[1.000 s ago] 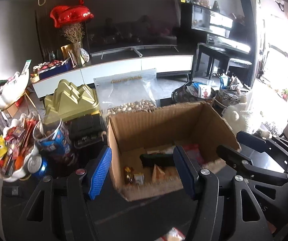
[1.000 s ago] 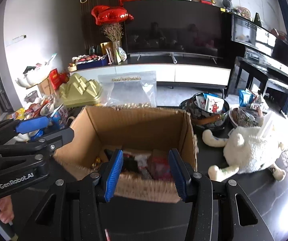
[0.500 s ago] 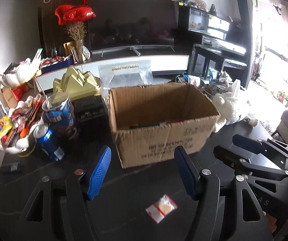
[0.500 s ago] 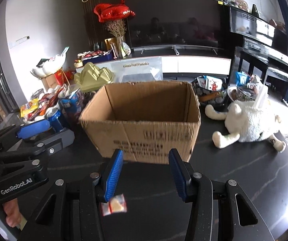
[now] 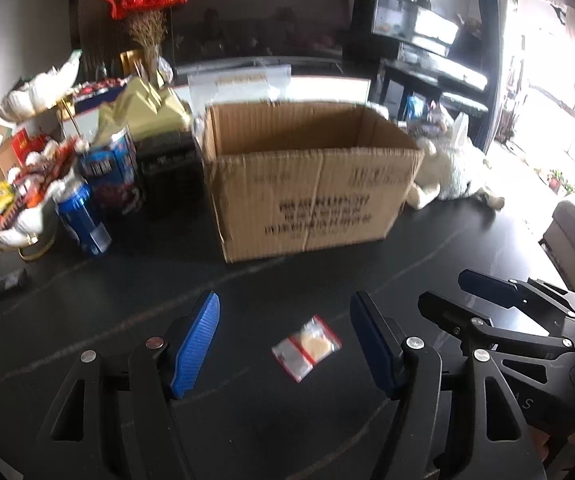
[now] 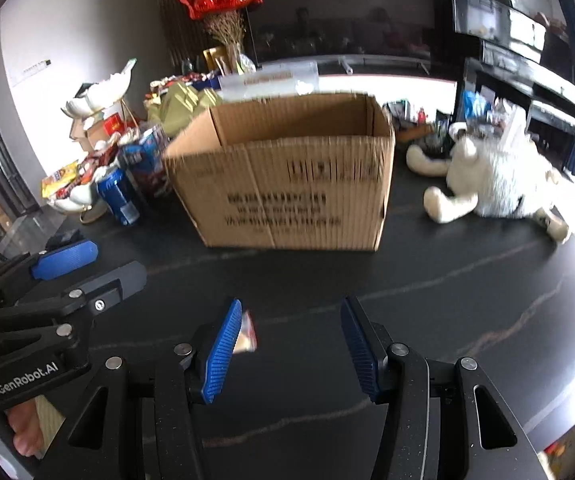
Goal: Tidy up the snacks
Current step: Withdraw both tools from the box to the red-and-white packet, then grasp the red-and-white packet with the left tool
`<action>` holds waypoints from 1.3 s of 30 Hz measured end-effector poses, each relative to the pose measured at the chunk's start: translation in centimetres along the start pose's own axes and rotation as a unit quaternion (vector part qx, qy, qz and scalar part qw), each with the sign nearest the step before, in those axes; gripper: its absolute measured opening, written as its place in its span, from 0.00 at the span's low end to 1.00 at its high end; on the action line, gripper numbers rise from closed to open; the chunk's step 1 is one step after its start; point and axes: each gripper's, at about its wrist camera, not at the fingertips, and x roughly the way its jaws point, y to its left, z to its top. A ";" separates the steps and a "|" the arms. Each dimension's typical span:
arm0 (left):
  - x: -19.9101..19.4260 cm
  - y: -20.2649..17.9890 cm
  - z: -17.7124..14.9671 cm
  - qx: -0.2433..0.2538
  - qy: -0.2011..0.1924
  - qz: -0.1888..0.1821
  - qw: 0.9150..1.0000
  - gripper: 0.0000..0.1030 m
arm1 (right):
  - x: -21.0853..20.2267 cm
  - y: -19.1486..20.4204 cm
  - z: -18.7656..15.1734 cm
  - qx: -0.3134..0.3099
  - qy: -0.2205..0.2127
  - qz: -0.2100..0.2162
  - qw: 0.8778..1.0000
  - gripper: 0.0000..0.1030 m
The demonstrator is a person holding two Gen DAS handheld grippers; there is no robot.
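An open cardboard box (image 5: 307, 184) stands on the dark table (image 5: 147, 288); it also shows in the right wrist view (image 6: 287, 184). A small clear snack packet with red stripes (image 5: 306, 347) lies flat on the table between my left gripper's open fingers. My left gripper (image 5: 284, 344) is open and empty, low over the packet. My right gripper (image 6: 291, 350) is open and empty; the packet (image 6: 247, 334) peeks out beside its left finger. Each gripper shows in the other's view, the right (image 5: 487, 304) and the left (image 6: 71, 268).
Blue drink cans (image 5: 81, 220) and a white dish of snacks (image 5: 15, 208) stand left of the box. A white plush toy (image 6: 495, 180) lies to its right. A gold box (image 5: 147, 112) and a clear bag (image 5: 243, 84) stand behind.
Both grippers have pulled back from over the box and dropped low toward the table. The packet now lies between the left gripper's fingers.
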 end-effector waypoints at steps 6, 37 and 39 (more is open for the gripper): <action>2.1 -0.5 -1.8 0.009 0.034 -0.009 0.999 0.65 | 1.9 -0.8 -2.2 0.018 0.034 -0.007 0.999 0.51; 11.9 -1.9 -5.3 0.115 0.110 -0.044 0.986 0.65 | 7.5 -1.6 -5.5 0.035 0.111 -0.058 0.992 0.51; 12.1 -1.9 -5.3 0.111 0.111 -0.043 0.987 0.64 | 7.6 -1.5 -5.5 0.034 0.112 -0.058 0.991 0.51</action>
